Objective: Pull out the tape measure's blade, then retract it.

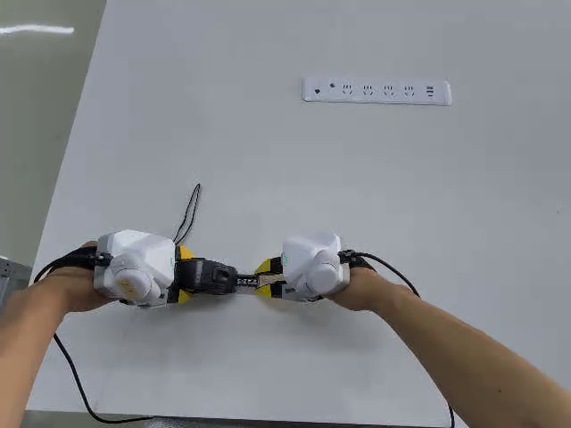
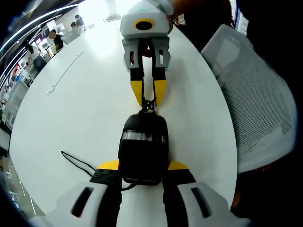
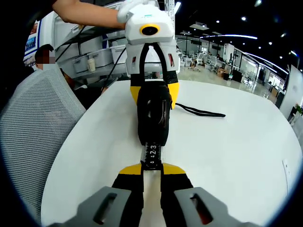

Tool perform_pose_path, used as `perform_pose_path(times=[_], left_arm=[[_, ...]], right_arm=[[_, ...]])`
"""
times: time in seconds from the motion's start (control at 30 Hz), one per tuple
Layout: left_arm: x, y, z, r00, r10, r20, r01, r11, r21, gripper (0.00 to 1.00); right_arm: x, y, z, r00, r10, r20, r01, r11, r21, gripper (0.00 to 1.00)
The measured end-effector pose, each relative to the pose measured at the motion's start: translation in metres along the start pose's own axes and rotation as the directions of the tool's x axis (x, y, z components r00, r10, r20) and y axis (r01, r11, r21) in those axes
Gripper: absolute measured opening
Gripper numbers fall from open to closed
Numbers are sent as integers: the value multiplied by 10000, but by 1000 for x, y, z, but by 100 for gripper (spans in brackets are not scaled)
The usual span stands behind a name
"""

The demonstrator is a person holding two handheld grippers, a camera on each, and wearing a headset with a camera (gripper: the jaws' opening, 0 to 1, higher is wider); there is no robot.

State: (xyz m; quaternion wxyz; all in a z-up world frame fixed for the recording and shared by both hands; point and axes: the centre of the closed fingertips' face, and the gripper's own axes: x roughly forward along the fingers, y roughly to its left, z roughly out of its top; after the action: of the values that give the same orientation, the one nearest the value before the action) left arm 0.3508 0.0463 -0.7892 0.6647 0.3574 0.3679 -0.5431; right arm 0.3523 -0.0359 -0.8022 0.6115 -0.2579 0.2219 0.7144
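Black plastic tape measure case (image 1: 210, 276) is clamped in the left gripper (image 1: 185, 275); just right of the case, the right gripper (image 1: 267, 278) pinches the white blade (image 1: 247, 282), stretched straight between them.

We saw a white power strip (image 1: 376, 90) lying flat far back on the white table (image 1: 223, 116). A grey mesh chair back (image 2: 255, 109) stood just beside the table edge. Greyish floor (image 1: 36, 134) showed left of the table.
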Motion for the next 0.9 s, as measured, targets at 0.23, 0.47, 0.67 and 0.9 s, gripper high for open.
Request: perform_pose_path(times=[0.23, 0.47, 0.67, 0.9], left_arm=[[0, 0, 0, 10000, 12, -6, -12, 10000, 0, 29], [1, 1, 1, 10000, 14, 5, -14, 10000, -11, 29], [2, 1, -1, 10000, 8, 17, -8, 10000, -36, 29], [3, 2, -2, 10000, 34, 10, -33, 10000, -59, 29]], right_arm=[[-3, 0, -3, 10000, 4, -43, -4, 10000, 5, 10], [-6, 0, -6, 10000, 8, -71, -8, 10000, 25, 10], [-8, 0, -8, 10000, 4, -97, -4, 10000, 33, 10], [-11, 0, -10, 9999, -3, -109, 4, 10000, 77, 10]])
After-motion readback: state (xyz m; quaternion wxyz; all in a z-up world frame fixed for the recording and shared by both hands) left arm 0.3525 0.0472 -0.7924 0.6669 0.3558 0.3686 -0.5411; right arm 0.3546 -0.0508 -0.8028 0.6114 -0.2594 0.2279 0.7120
